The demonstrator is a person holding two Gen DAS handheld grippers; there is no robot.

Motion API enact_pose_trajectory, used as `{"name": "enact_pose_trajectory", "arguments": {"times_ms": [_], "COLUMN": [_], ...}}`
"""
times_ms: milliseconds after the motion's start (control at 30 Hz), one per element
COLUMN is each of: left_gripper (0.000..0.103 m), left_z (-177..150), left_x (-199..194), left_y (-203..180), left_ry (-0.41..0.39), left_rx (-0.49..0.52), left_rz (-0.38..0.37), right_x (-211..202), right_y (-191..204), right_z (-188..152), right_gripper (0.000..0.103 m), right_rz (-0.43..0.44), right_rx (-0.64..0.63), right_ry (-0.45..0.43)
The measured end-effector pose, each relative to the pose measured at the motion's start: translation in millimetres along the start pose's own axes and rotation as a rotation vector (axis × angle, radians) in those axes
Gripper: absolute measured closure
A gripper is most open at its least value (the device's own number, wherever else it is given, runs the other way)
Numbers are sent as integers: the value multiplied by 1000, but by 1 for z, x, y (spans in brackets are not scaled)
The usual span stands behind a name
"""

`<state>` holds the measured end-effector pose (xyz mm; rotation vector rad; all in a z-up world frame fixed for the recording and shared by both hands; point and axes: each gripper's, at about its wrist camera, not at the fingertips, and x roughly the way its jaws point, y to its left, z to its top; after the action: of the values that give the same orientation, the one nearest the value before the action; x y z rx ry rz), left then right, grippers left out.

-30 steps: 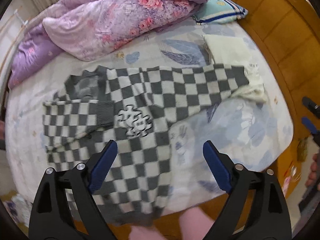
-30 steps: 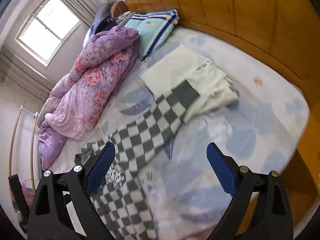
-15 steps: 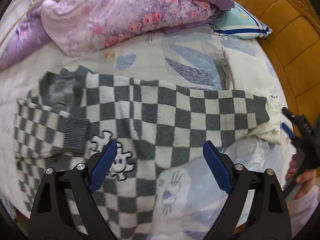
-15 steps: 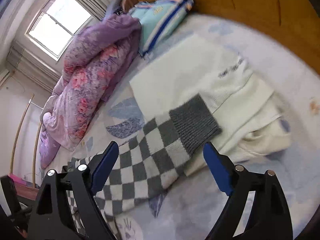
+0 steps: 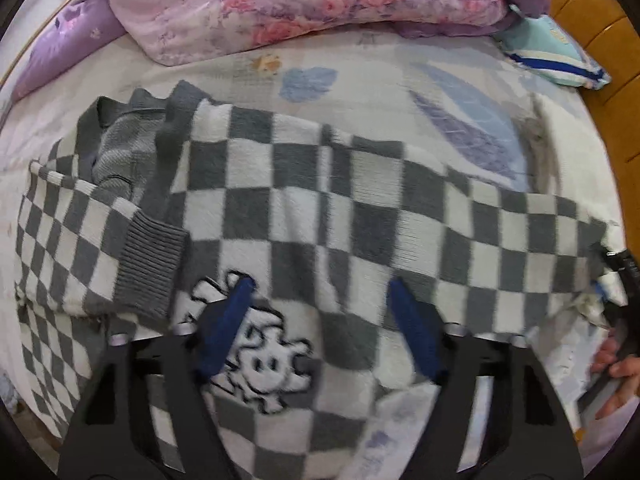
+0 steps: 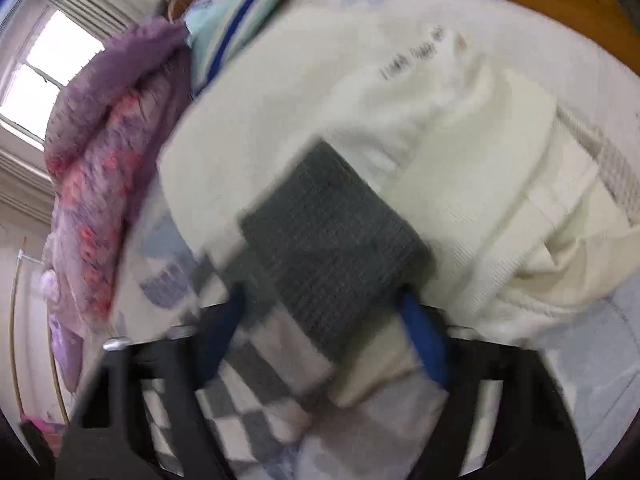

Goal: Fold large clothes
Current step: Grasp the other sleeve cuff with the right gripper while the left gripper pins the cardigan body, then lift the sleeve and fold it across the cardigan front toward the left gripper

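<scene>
A grey-and-white checked sweater [image 5: 320, 200] lies spread flat on the bed, one sleeve folded over its body at the left and the other stretched out to the right. My left gripper [image 5: 318, 294] is low over the sweater's body beside a cartoon patch [image 5: 260, 364]. Its jaws are closing with checked fabric between the fingers, and no pinch shows. My right gripper [image 6: 320, 298] straddles the grey ribbed cuff [image 6: 332, 232] of the outstretched sleeve. Its jaws are closing too, with the cuff between them. The cuff rests on a folded cream garment [image 6: 440, 140].
A purple floral quilt [image 5: 320, 4] is heaped along the far side of the bed. A blue-striped pillow [image 5: 552, 52] lies by the wooden headboard [image 5: 600, 32]. A hand [image 5: 616, 368] grips the right tool at the right edge. A window [image 6: 44, 76] is at far left.
Both grippers have dropped down close to the sweater, the left over its body and the right over the sleeve cuff. Both pairs of jaws have narrowed.
</scene>
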<state>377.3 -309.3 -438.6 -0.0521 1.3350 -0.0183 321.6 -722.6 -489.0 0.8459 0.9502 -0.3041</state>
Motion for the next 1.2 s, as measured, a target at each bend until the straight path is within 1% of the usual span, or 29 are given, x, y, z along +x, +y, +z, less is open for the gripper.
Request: {"name": "enact_pose_trajectory", "arguments": {"times_ms": [33, 67, 100, 133, 167, 200, 233, 267, 300, 333, 367, 433, 533, 567, 633, 667, 700, 800, 867, 900, 1067, 1100, 1200], "left_gripper": [45, 55, 63, 66, 77, 93, 99, 102, 103, 103, 103, 103, 103, 103, 103, 103, 103, 103, 103, 103, 103, 103, 103], "left_z": [3, 5, 8, 11, 13, 15, 16, 15, 15, 14, 13, 13, 9, 7, 4, 4, 5, 4, 3, 3, 4, 4, 5], "left_x": [4, 7, 12, 16, 23, 29, 40, 52, 61, 67, 67, 63, 75, 81, 91, 92, 91, 91, 92, 92, 94, 94, 97], "left_y": [4, 7, 11, 12, 12, 11, 11, 12, 11, 11, 9, 6, 2, 1, -1, -1, -1, -1, -3, -4, -13, -13, -14], "left_ry": [1, -2, -6, -8, -9, -2, 25, 61, 88, 105, 103, 98, 137, 137, 107, 101, 102, 103, 99, 95, 70, 69, 60], "left_rx": [-8, -17, -30, -36, -37, -38, -47, -60, -69, -77, -78, -76, -80, -69, -62, -65, -66, -53, -40, -30, -12, -12, -6], "left_rz": [-7, -17, -36, -53, -68, -74, -76, -84, -87, -94, -99, -99, -101, -98, -99, -99, -98, -97, -89, -81, -65, -62, -64], "right_x": [5, 10, 17, 23, 24, 21, 12, 7, -9, -21, -38, -64, -80, -78, -73, -71, -76, -99, -113, -122, -141, -146, -152], "right_y": [2, 2, 2, 1, 3, 4, 4, 3, 3, 4, 9, 17, 13, 10, 3, 2, 4, 33, 55, 70, 130, 148, 181], "right_z": [4, 7, 9, 10, 9, 9, 10, 10, 12, 13, 14, 15, 9, 5, -1, -3, -3, -3, -1, 0, -3, -5, -11], "right_gripper": [53, 53, 54, 63, 79, 85, 94, 94, 94, 95, 95, 95, 95, 95, 95, 95, 95, 95, 95, 95, 95, 95, 95], "right_rz": [19, 14, -9, -36, -60, -73, -58, -45, -20, -27, -51, -72, -96, -116, -153, -150, -133, -99, -52, -15, 85, 113, 149], "right_rx": [8, 11, 20, 24, 18, 9, 17, 32, 58, 59, 38, -1, -3, -16, -8, 8, 11, -85, -124, -144, -219, -240, -285], "right_ry": [13, 21, 29, 30, 22, 11, -6, -15, -39, -58, -88, -135, -140, -134, -108, -99, -105, -164, -191, -206, -238, -243, -250]}}
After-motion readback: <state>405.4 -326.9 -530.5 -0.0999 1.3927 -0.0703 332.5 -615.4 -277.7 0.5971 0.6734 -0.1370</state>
